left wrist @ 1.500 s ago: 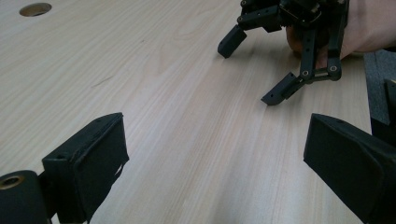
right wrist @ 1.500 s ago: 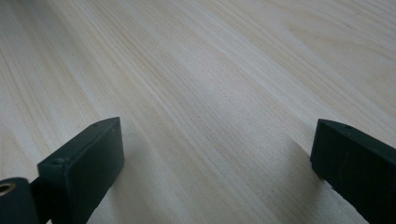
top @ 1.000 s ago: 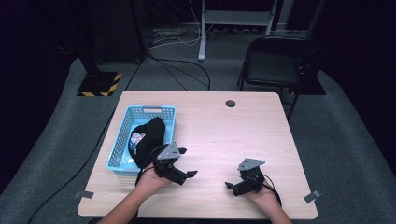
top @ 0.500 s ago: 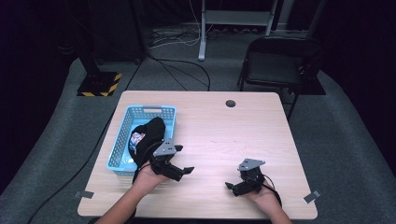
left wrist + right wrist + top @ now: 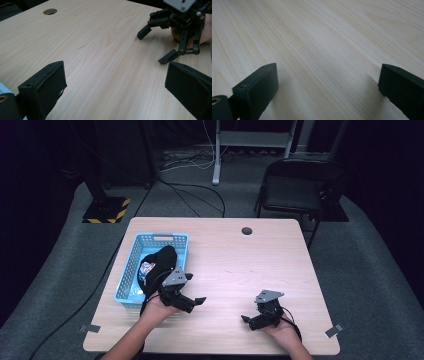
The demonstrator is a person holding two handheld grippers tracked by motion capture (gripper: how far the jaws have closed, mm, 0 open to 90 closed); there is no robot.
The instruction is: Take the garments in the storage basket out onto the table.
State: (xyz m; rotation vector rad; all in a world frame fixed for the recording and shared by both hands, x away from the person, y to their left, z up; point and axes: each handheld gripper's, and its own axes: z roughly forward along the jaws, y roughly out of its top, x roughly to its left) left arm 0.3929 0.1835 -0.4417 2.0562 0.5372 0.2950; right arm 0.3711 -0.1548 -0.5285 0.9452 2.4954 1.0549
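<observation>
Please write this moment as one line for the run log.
left gripper: open, empty, jaws just opening, beside blue basket | right gripper: open, empty, low over table | black cloth: in basket

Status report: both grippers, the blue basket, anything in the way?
Left gripper open, empty. Right gripper open, empty. Blue basket holds dark cloth. Table between clear.
</observation>
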